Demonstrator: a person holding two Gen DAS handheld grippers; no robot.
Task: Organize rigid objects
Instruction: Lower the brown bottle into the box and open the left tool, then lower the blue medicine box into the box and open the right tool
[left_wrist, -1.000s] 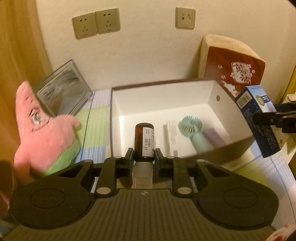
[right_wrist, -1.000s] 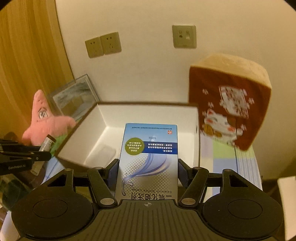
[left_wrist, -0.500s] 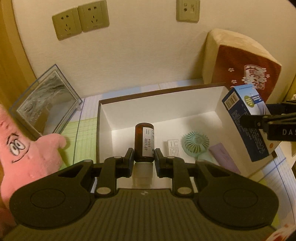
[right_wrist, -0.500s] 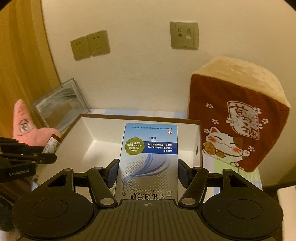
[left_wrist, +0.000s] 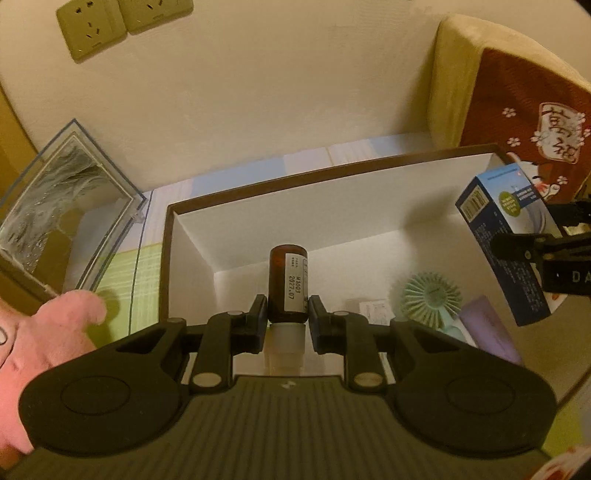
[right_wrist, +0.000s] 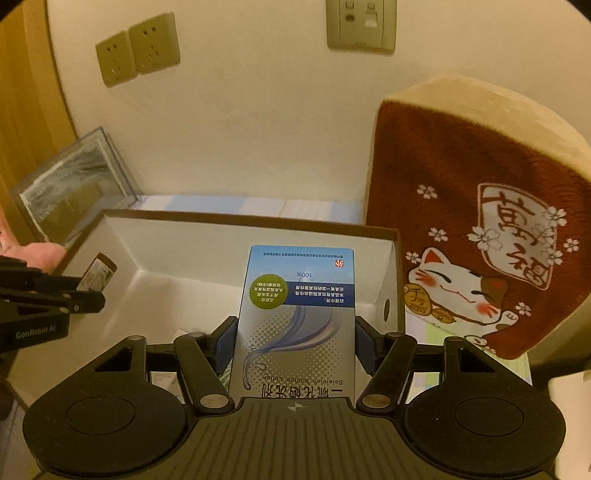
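Cream wall (left_wrist: 295, 92) with sockets behind, striped cloth on surface (left_wrist: 122, 266). Both hands came forward and lower; white box (left_wrist: 354, 173) now bigger in view, so drop-off looks close. Left gripper (left_wrist: 287, 314) jaws clenched on brown bottle (left_wrist: 287, 284), hanging over box's near left part. Right gripper (right_wrist: 295, 339) jaws squeezing blue carton (right_wrist: 295, 317), over box's right side. Inside box: green fan (left_wrist: 430, 299), purple thing (left_wrist: 487, 325), small white pack (left_wrist: 373, 308). Past box: cat cushion (right_wrist: 480, 236) right, clear case (left_wrist: 62, 206) left.
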